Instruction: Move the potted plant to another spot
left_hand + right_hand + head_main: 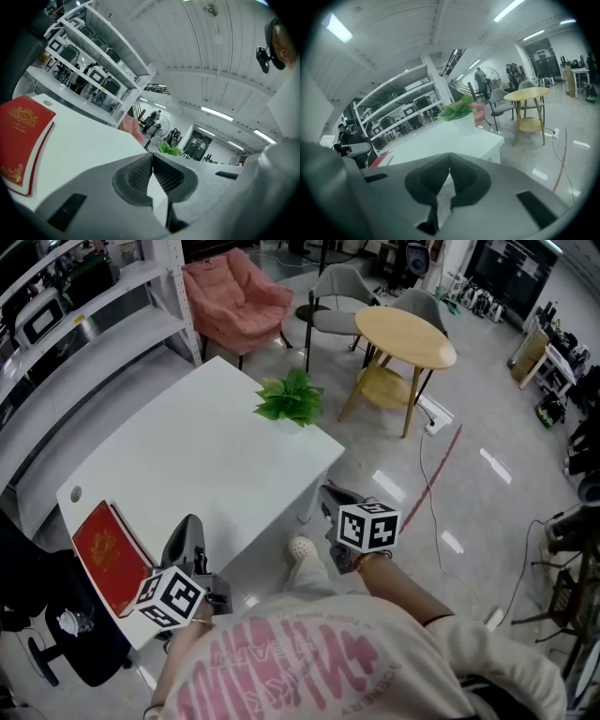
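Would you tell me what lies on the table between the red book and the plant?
Nothing: the head view shows only bare tabletop between the book and the plant.

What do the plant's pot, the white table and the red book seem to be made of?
Pot: smooth, plain white, probably ceramic or plastic; the look leaves it open.
White table: flat, even white top, likely laminated board.
Red book: red cover with gold stamped ornament, perhaps leatherette or coated card.

Smooth matt white table (202, 460), glossy floor (469, 437), wooden round table (405, 337).
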### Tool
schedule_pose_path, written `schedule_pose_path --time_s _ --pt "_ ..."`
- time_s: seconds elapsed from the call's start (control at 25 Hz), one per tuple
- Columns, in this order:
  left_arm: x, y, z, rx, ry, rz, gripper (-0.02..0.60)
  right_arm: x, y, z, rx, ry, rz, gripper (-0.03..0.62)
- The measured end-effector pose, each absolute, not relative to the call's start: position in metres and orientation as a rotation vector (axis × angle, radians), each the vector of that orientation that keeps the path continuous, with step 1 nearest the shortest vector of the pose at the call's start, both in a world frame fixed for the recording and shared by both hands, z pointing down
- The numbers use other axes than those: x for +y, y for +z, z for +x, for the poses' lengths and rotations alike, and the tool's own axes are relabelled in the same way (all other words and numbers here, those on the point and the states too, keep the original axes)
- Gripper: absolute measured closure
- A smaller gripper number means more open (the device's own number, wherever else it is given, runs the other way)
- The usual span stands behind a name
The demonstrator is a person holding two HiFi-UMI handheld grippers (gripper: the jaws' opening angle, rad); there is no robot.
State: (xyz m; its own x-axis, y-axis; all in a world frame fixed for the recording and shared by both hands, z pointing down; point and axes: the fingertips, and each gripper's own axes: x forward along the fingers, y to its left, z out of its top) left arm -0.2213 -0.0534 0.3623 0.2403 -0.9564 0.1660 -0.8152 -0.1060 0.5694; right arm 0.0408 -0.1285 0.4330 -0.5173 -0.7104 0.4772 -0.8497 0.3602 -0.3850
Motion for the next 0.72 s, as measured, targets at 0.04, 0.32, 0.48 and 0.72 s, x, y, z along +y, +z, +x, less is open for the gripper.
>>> schedule_pose_path --time_s 0.04,0.32,0.48,0.72 --pt "-0.052 0.367 -0.220 -1.612 -0.315 1.958 0.577 -0.127 0.430 0.042 -2.396 0.869 1.423 0.588" --pt "-0.042 0.385 -0.199 -1.564 -0.236 1.975 0.577 -0.109 0.415 0.057 -2.417 0.802 1.572 0.588" --pt "-0.041 0.393 -0.192 -1.538 -0.222 1.977 0.577 -0.101 0.416 0.066 -2.429 0.816 1.624 0.588" --pt "-0.042 0.404 -0.177 -1.507 -0.208 1.972 0.577 -0.089 0.428 0.077 -2.382 0.805 1.594 0.588"
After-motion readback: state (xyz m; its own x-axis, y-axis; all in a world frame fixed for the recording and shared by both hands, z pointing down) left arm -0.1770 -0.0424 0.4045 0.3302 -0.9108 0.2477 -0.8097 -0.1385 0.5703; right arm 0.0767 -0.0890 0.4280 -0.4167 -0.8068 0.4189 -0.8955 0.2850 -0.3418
